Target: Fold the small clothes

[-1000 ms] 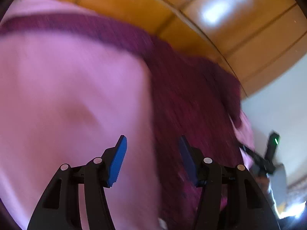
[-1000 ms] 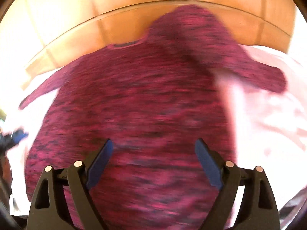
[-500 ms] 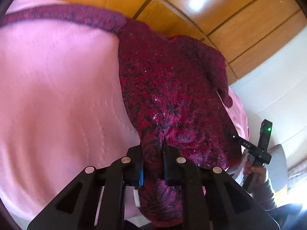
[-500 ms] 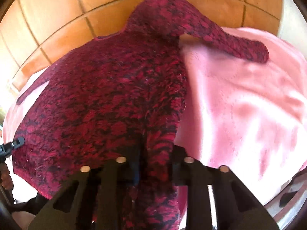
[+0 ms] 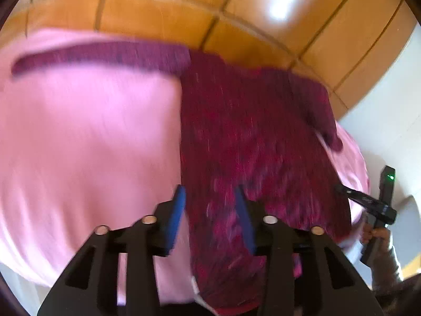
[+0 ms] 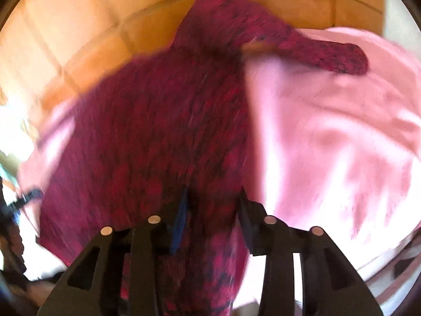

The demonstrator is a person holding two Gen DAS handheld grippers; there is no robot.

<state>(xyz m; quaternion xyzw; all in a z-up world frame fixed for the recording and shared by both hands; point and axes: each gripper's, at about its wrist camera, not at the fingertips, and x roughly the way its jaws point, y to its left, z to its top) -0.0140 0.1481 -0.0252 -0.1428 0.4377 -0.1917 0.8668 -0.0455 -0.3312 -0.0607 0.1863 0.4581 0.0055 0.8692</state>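
Both my left gripper (image 5: 210, 216) and right gripper (image 6: 211, 218) have just let go, jaws half open around the hem corners of the sweater (image 5: 252, 137) lying on the pink blanket (image 5: 86, 142); spreading looks done, sleeve fold next.

Pink blanket (image 5: 86, 137) left of maroon sweater (image 5: 250, 131) bare, passable; same right of it in right wrist view. Wooden headboard (image 5: 158, 23) blocks far edge. Outstretched sleeve (image 5: 105, 55) crosses far strip.
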